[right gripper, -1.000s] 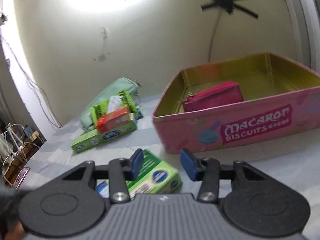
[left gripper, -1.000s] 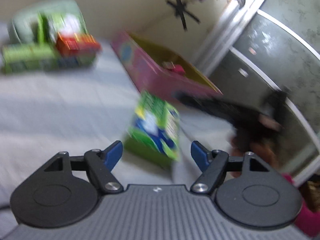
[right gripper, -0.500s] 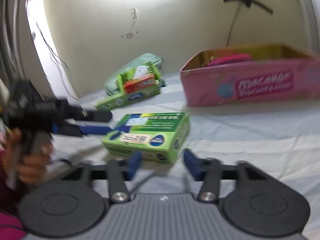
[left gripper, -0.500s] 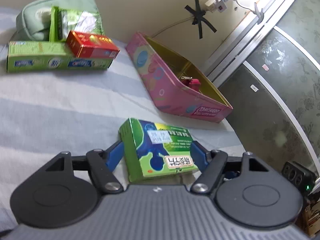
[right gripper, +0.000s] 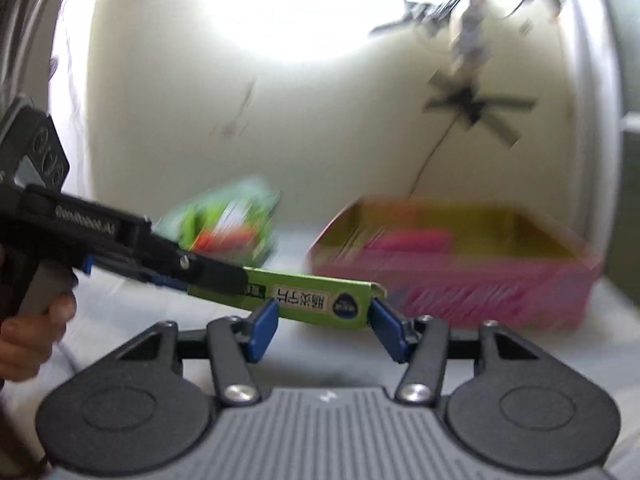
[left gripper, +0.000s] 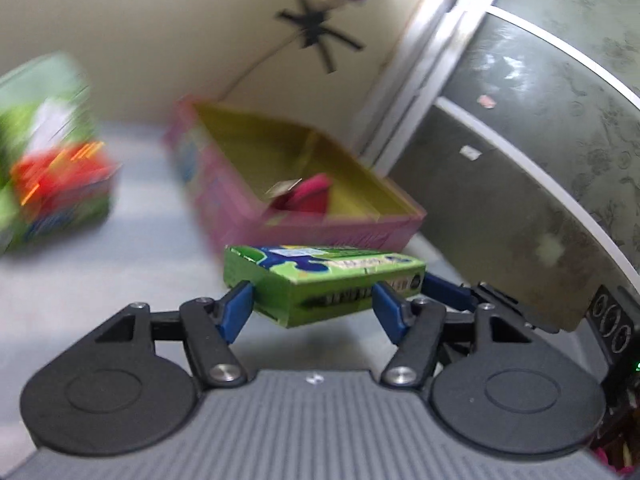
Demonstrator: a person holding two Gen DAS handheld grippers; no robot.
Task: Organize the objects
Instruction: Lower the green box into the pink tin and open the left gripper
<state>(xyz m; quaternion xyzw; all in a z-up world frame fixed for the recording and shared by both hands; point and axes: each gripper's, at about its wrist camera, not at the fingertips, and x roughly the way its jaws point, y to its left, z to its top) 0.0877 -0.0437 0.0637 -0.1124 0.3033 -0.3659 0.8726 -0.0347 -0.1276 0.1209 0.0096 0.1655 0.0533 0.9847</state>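
Green box (left gripper: 320, 280) is hanging clear of the bedsheet (left gripper: 132, 280), just in front of the pink tin (left gripper: 240, 216). Both claws are pinching it: the left gripper (left gripper: 312, 308) is closing on one end, the right gripper (right gripper: 322, 328) on the other, each having just tightened. The carry step seems under way; next the pair would need lifting together over the tin's near wall. Inside the tin a red pouch (left gripper: 308, 196) is lying.

I count one green box (left gripper: 320, 276) between my fingers, one pink tin (left gripper: 304, 196) with one red pouch (left gripper: 308, 200) inside, and one far pile of packets (left gripper: 52, 176).
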